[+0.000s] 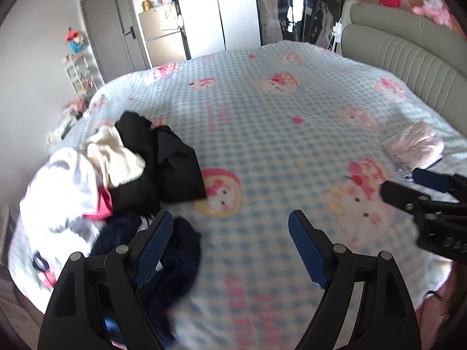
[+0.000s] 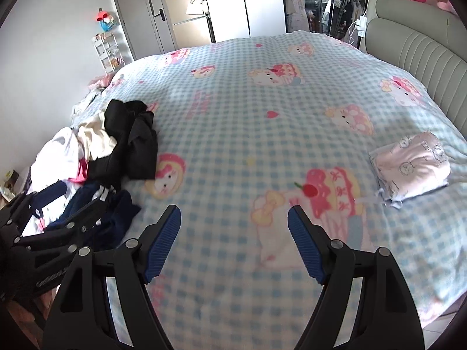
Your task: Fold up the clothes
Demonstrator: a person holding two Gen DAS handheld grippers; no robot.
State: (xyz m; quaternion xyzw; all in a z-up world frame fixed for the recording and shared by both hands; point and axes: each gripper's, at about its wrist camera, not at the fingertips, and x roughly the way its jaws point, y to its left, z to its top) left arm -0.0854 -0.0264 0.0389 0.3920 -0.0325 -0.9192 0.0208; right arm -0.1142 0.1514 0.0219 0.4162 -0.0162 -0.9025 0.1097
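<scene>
Clothes lie in a messy pile [image 1: 116,175] on the left side of the bed [image 1: 262,116]. The bed has a blue checked cover with pink cartoon cats on it.

The left claw [image 1: 230,233] is spread wide and holds nothing. It hangs over the bed, just to the right of the pile. Its left finger sits over a dark blue garment [image 1: 172,262] at the near edge of the pile. I cannot tell if it touches the cloth. Farther back in the pile are a black garment [image 1: 172,169], a cream one [image 1: 116,157] and a white one [image 1: 64,186] with a bit of pink showing.

The right claw [image 2: 233,224] is spread wide too, and it holds nothing. It hangs over a bare part of the cover near the middle of the bed. The pile is well off to its left in the right wrist view [image 2: 102,157]. The dark blue garment there has white stripes [image 2: 102,213].

A folded pink and white garment [image 2: 411,169] lies on the right side of the bed, well apart from the pile. It is off to the right of the right claw and a bit farther back.

Each claw shows up at the edge of the other's view: the right one [image 1: 420,192] at the right edge, the left one [image 2: 58,224] at the left edge, next to the pile.

A padded headboard [image 2: 423,52] stands at the far right side of the bed.
</scene>
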